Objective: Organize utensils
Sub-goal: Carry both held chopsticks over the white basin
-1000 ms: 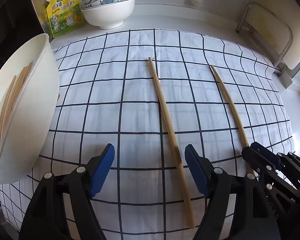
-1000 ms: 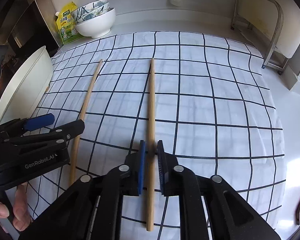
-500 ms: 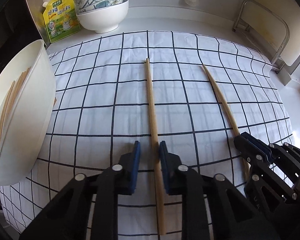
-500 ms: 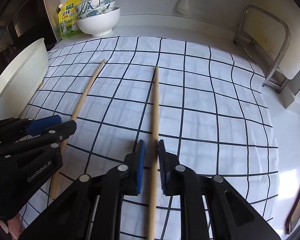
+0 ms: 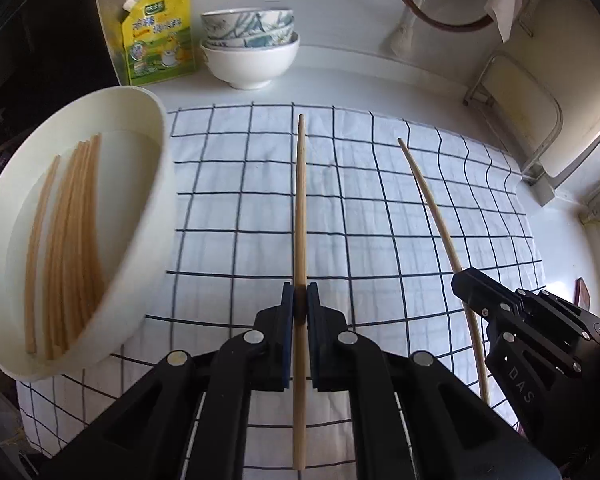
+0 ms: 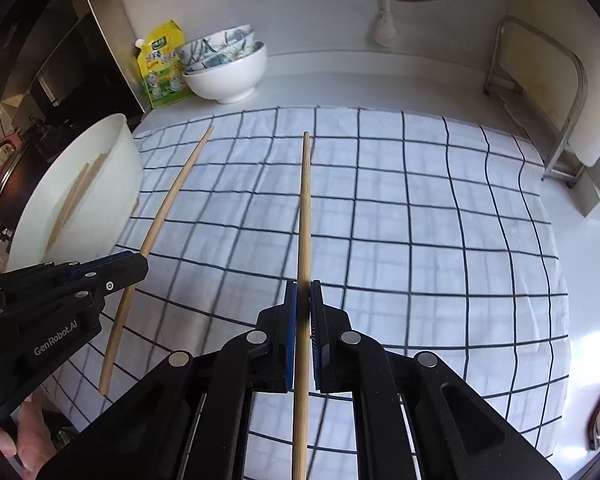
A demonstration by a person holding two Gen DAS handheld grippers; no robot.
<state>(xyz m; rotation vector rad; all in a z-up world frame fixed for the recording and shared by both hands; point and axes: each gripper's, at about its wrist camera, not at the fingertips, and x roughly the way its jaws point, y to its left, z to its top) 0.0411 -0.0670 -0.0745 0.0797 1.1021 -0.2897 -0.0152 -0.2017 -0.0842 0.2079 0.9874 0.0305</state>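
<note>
My left gripper [image 5: 300,304] is shut on a wooden chopstick [image 5: 300,200] and holds it above the checked cloth [image 5: 360,220]. My right gripper [image 6: 303,300] is shut on a second chopstick [image 6: 306,208], also lifted. Each gripper shows in the other's view: the right one [image 5: 460,280] with its chopstick [image 5: 432,208], the left one [image 6: 140,264] with its chopstick [image 6: 176,188]. A white oval tub [image 5: 148,208] at the left holds several chopsticks [image 5: 68,232]; it also shows in the right wrist view [image 6: 112,200].
Stacked bowls [image 5: 250,56] and a yellow pouch [image 5: 158,40] stand at the back of the counter. A metal rack [image 5: 520,120] stands at the right against the wall. A dark appliance [image 6: 60,60] is at the far left.
The left gripper closed on its chopstick. Both grippers then lifted their chopsticks off the cloth, and the tub's inside came into view.
</note>
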